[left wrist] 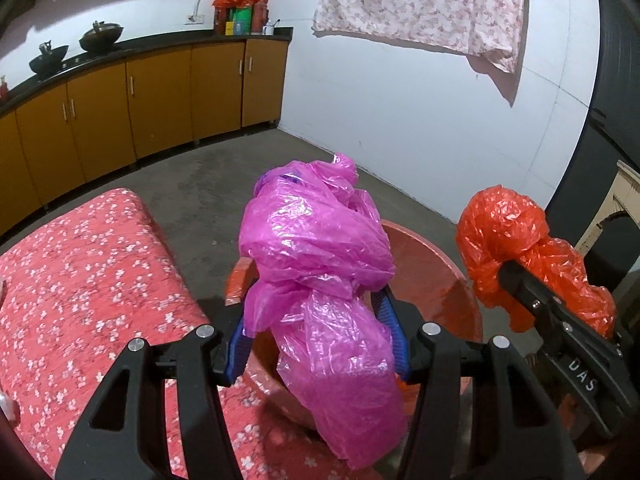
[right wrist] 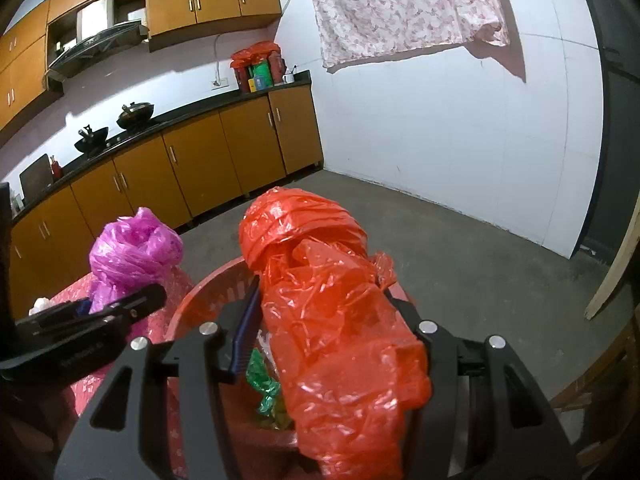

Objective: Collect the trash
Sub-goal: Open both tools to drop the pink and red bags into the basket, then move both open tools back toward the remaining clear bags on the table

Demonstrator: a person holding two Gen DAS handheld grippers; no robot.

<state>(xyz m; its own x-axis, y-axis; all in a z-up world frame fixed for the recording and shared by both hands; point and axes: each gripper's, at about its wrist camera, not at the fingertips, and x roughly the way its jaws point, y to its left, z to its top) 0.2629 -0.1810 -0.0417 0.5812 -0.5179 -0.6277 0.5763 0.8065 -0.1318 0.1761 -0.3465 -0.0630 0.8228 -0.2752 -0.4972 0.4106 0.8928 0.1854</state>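
The left gripper [left wrist: 318, 316] is holding a crumpled pink plastic bag [left wrist: 320, 264] between its blue-padded fingers [left wrist: 236, 354], which are clamping the wad at roughly mid-width so that it cannot slip. The right gripper [right wrist: 328, 320] is holding a crumpled red plastic bag [right wrist: 340, 312] in the same manner, its fingers [right wrist: 244, 328] pressing into the plastic. Both bags are hanging above a red basket [right wrist: 208, 292], judged to be the trash bin (green wrappers [right wrist: 264, 388] are already lying inside), which is standing beside the floral-covered desk [left wrist: 80, 280]. Both grippers are tilting downward over the rim, probably so each bag falls inside when released.
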